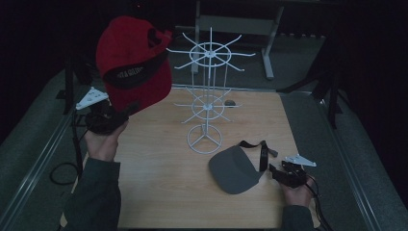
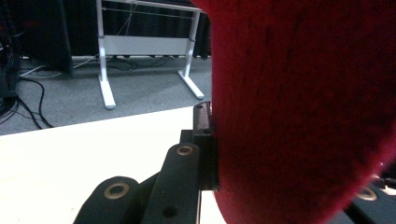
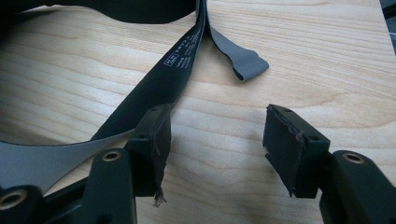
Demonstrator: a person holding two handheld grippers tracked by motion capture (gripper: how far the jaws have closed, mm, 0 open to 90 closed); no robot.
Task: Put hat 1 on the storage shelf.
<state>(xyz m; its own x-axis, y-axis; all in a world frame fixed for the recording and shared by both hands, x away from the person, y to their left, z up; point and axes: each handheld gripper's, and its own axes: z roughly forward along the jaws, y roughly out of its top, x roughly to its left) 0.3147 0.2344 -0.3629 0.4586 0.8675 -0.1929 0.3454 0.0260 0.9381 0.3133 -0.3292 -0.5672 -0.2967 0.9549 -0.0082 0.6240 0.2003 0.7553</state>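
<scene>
Red fabric cap [image 1: 132, 62], black inner band

High view: dim overall; the wooden table [image 1: 163, 192] is lit softly from above, the surroundings are lost in near-black.
Left gripper view: the red cap [image 2: 299, 112] is rendered soft and out of focus at close range.
Right gripper view: wood grain is evenly lit; faint shadows are cast under the black strap [image 3: 159, 79].
</scene>
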